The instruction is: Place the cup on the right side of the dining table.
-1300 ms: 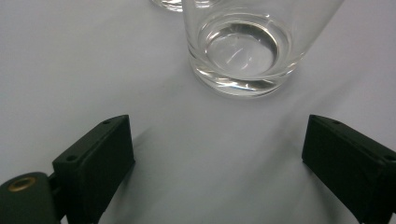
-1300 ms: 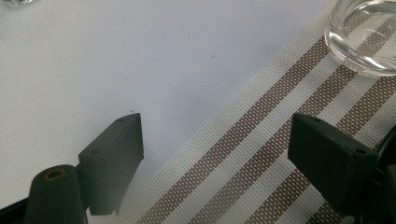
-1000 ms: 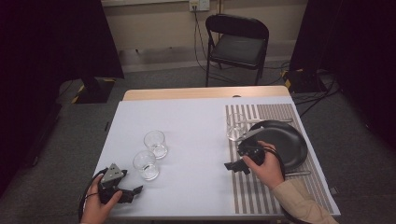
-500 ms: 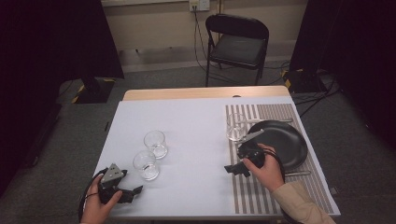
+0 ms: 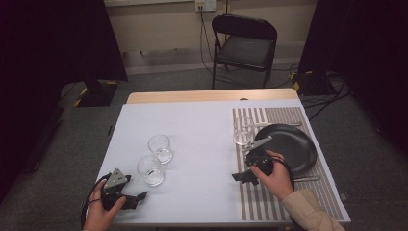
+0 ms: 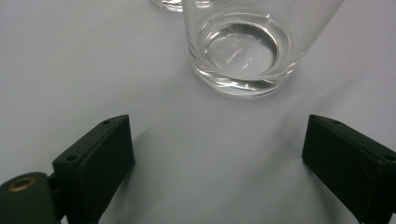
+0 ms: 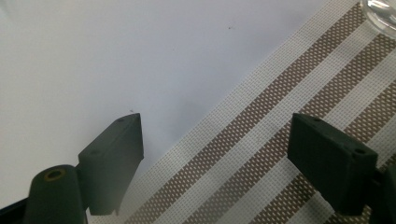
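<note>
Left gripper (image 6: 217,154), fingers spread, faces the nearest glass (image 6: 243,44): advance level, centre its base, then close gently.

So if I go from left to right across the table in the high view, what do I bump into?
Left gripper → nearer glass → farther glass → glass on the striped mat → black plate.

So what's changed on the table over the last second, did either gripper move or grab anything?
Hardly anything. The right gripper has crept slightly back toward the person along the edge of the striped mat, still open and holding nothing. The left gripper has stayed put, open, just short of the near glass. The other glasses and the black plate have not moved.
</note>
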`<move>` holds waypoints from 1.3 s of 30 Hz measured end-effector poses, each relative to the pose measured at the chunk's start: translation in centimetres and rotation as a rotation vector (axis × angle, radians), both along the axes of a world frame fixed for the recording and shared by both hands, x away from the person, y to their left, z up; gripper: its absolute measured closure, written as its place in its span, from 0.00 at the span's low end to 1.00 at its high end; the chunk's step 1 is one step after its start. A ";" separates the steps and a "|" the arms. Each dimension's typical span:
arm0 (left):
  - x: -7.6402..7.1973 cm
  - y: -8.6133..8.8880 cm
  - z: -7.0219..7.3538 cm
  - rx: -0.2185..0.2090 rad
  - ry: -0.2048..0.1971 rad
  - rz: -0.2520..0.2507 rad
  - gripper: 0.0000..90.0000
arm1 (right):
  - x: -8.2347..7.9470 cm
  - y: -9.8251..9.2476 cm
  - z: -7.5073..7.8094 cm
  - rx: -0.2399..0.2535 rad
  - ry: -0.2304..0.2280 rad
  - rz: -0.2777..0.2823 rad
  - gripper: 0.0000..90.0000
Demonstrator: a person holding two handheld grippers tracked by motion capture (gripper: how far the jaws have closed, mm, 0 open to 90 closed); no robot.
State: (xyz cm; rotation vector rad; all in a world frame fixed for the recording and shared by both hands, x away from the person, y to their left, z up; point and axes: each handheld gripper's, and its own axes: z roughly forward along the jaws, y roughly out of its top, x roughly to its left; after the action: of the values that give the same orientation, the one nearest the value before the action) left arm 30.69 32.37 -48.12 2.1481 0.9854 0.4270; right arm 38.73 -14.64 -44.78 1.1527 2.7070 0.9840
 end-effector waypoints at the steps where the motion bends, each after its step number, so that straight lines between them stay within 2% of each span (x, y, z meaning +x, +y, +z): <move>1: 0.0 0.0 0.0 0.000 0.000 0.000 0.09 | -0.1 0.0 0.0 -0.001 0.005 0.000 0.19; 8: 0.0 0.0 0.0 0.000 -0.002 0.003 0.09 | -0.2 0.0 -0.1 -0.002 -0.001 0.003 0.19; 12: 0.0 0.0 0.0 0.000 0.000 0.000 0.09 | -0.3 0.0 -0.3 -0.005 0.011 0.007 0.19; 28: 0.0 0.0 0.0 0.000 0.000 0.000 0.09 | -0.9 -0.1 -0.9 -0.016 -0.003 0.019 0.19; 39: 0.0 0.0 0.0 0.001 0.000 0.000 0.09 | -1.3 -0.2 -1.1 -0.032 -0.043 0.043 0.18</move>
State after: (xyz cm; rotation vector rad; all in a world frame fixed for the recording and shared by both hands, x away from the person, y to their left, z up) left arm 30.68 32.37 -48.12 2.1485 0.9859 0.4275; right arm 37.44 -14.80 -45.92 1.0601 2.7138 0.9549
